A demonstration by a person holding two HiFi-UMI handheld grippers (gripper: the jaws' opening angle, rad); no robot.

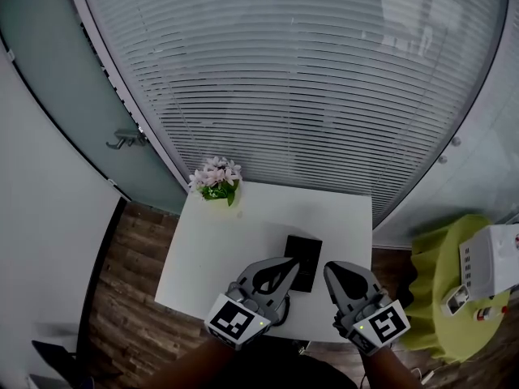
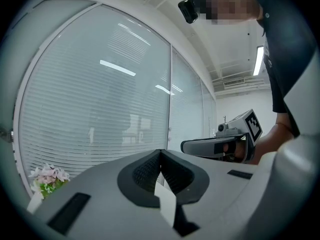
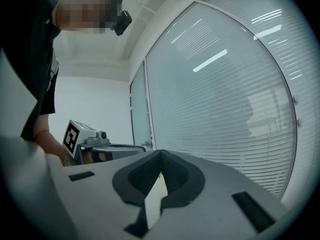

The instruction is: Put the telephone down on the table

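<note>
Pot of pink flowers (image 1: 216, 178) parked at the far left corner of the surface (image 1: 235, 241), slatted blinds (image 1: 308, 79) filling the glass wall just behind it. Off the right edge, well apart, a green-draped stand (image 1: 438, 290) carries a white box (image 1: 489, 262). Wood-plank floor (image 1: 134, 254) shows along the left edge.

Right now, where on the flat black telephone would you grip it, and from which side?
Likely across its long edges near the middle, coming down from above: the telephone lies flat on the table, a narrow rectangle, so its short width is the easier span.
</note>
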